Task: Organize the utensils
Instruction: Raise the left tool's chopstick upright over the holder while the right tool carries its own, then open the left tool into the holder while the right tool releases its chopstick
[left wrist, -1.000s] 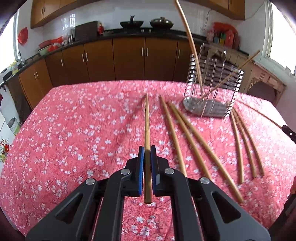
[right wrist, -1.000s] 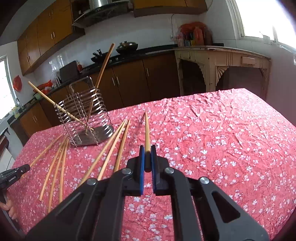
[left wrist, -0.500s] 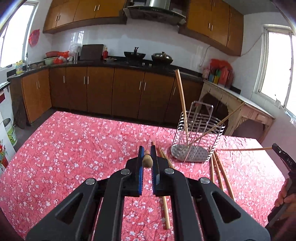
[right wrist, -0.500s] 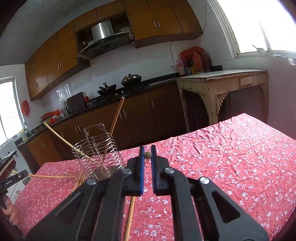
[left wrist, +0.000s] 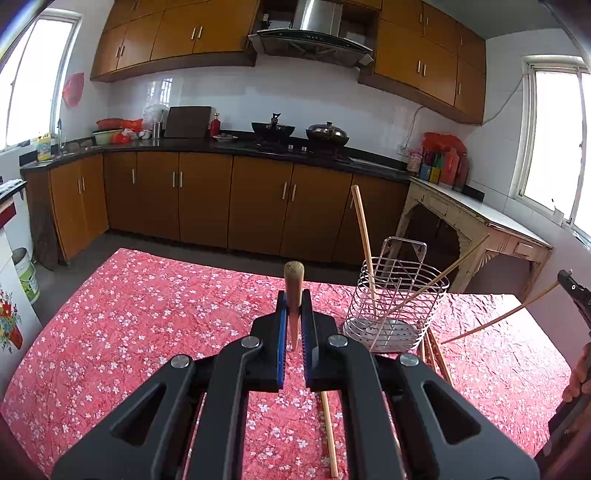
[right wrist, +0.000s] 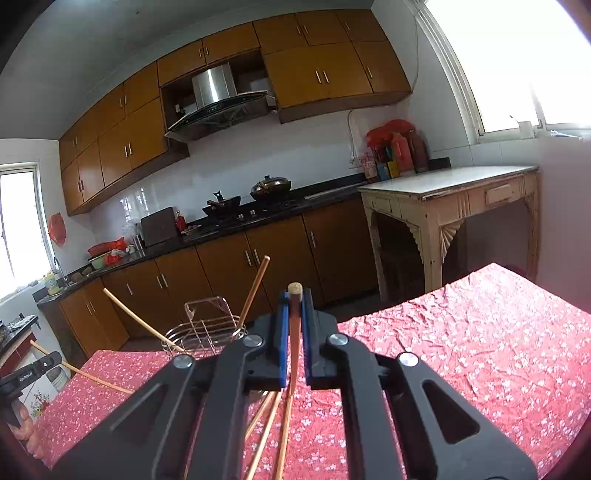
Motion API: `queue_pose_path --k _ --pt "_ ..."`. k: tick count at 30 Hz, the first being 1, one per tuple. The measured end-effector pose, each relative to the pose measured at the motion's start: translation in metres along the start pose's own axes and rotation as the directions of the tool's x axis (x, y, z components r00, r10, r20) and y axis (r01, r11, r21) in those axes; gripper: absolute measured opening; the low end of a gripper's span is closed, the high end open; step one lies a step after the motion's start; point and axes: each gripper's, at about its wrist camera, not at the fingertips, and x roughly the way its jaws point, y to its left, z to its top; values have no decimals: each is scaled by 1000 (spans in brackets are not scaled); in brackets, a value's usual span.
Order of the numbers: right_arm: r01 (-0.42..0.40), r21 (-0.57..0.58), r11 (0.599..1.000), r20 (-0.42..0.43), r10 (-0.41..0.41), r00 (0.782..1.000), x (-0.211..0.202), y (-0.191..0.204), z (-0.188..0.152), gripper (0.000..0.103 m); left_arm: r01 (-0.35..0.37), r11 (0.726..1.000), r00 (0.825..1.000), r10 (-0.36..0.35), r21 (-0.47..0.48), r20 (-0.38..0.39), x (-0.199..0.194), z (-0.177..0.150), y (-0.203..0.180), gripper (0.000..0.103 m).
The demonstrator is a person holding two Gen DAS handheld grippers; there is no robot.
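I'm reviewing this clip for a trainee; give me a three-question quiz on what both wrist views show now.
1. True or false: each gripper is shut on a chopstick.
2. How many chopsticks stand in the wire holder?
3. What covers the table? A) red floral cloth B) bare wood C) white sheet

Key
1. True: left gripper and right gripper each clamp one chopstick.
2. Two.
3. A, the red floral cloth.

range hood [left wrist: 312,31], wok [left wrist: 273,130]; floral tablecloth [left wrist: 140,306]
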Motion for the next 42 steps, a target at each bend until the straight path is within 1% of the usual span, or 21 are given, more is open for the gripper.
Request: queue_pose_path --k 5,9,15,17,19,21,24,27,32,37,42 --pt "-10 -25 1000 34 11 999 -10 12 26 7 -3 1000 1000 3 16 25 -6 13 -2 7" --pt "-44 -40 998 46 46 998 -20 25 52 7 6 999 999 -7 31 50 -16 28 -10 7" --pt "-117 -39 992 71 119 990 -32 49 97 7 70 997 991 -74 43 111 -42 64 -33 7" --pt "-139 -40 990 69 141 988 -28 59 109 7 94 995 986 -99 47 136 -49 80 -46 7" --pt "-142 -55 988 65 145 987 -19 70 117 7 107 993 981 -113 43 158 -50 93 -59 7" --pt "-150 -62 987 47 153 987 -6 80 120 7 119 992 977 -122 31 173 -45 107 -71 7" --pt "-161 -59 985 6 162 987 18 89 122 7 116 993 975 -117 16 190 -30 120 -86 7" --pt "-157 -68 985 -28 155 988 38 95 119 7 116 993 978 -116 6 175 -9 124 -96 7" --pt "-170 -46 984 -117 164 979 71 93 106 7 93 996 992 -94 19 89 35 109 -108 7" --pt "-171 -48 984 -183 159 970 94 90 87 7 89 996 996 -90 14 24 54 93 -100 7" --pt "-167 7 986 -239 164 957 115 81 71 7 90 996 996 -90 23 -18 67 88 -97 7"
